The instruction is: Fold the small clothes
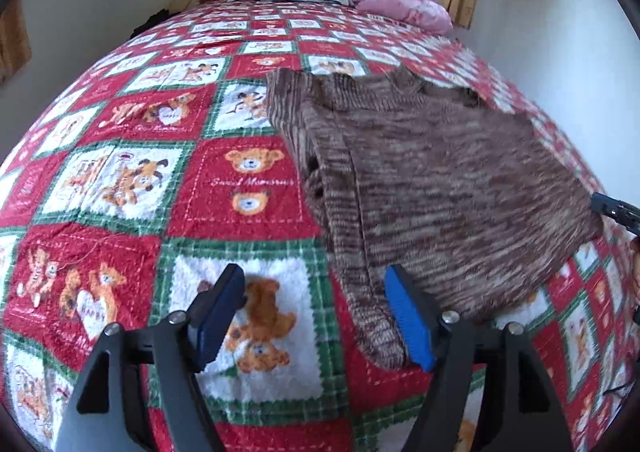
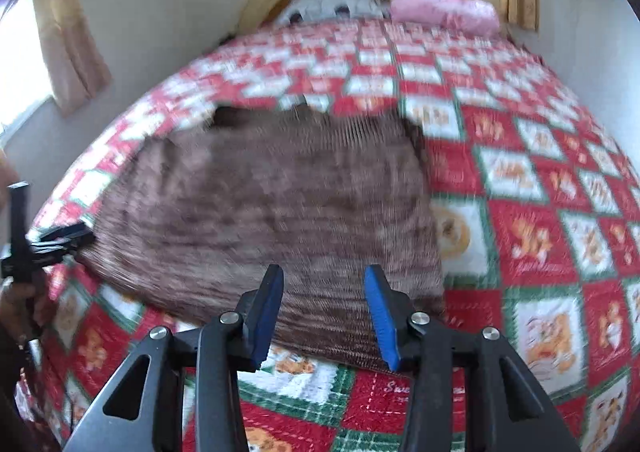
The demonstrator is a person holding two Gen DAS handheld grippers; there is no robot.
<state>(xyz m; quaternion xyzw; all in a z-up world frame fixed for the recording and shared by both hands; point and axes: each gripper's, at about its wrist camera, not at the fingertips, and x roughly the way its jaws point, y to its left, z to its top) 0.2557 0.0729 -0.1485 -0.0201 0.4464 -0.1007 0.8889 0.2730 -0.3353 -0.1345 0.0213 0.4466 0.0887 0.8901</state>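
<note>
Folding looks partway done: brown sweater (image 1: 436, 187) lies flat on the bed quilt (image 1: 120, 179), left sleeve apparently turned in over the body, near hem facing both grippers. Left gripper (image 1: 316, 316) jaws spread, sleeve end between them but unpinched. Right gripper (image 2: 324, 316) jaws apart over the hem, gripping nothing. Remaining, I'd judge: fold the body over and tidy.
</note>
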